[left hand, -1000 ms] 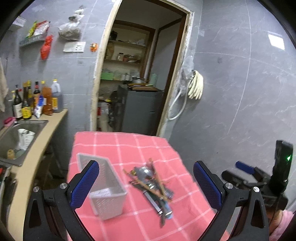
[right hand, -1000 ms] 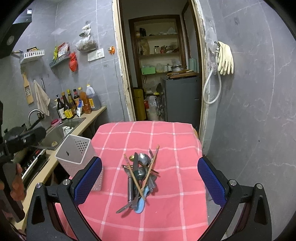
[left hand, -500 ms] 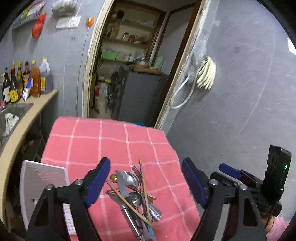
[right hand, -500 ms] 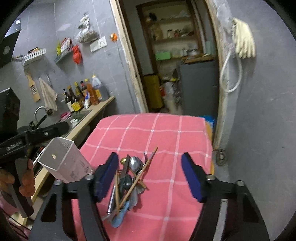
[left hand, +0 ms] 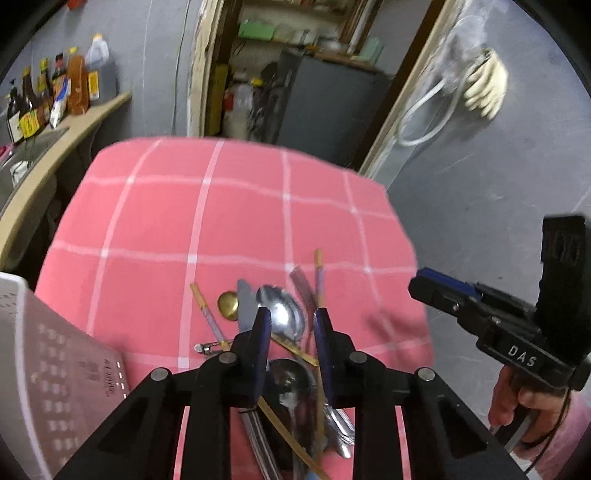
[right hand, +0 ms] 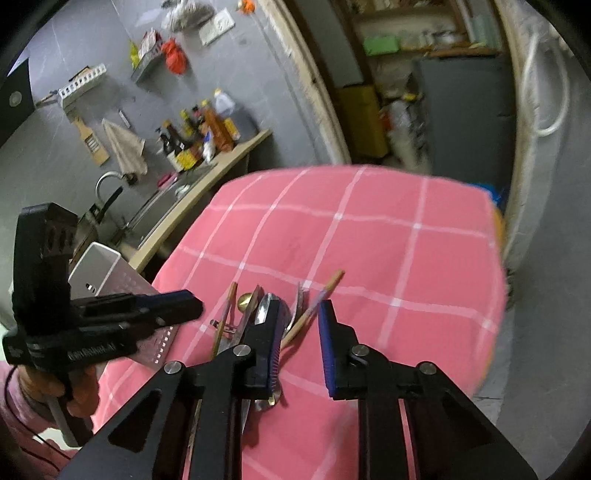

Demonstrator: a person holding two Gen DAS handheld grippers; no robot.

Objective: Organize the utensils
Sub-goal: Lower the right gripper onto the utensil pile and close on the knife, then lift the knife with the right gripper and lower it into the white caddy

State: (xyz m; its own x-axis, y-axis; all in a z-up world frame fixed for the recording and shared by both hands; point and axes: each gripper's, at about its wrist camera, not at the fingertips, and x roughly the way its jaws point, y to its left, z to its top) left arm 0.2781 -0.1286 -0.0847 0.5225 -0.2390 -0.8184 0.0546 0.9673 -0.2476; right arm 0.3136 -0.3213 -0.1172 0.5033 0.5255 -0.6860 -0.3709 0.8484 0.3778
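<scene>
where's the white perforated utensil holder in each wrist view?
Left wrist: white perforated plastic utensil holder fills the lower-left corner, left of the left gripper.
Right wrist: same holder at mid-left, partly behind the left gripper.
Shared landmark: small round gold spoon bowl at the far-left edge of the utensil pile.

This is a home kitchen. The landmark is the table with a pink checked cloth. To the left of it runs a counter with a sink and a tap. Sauce and oil bottles stand at the far end of the counter. Above the counter, on the grey tiled wall, hang a towel, a wire rack and bags. Behind the table, a doorway opens to a pantry with shelves. Rubber gloves hang on the wall to the right of the table.
</scene>
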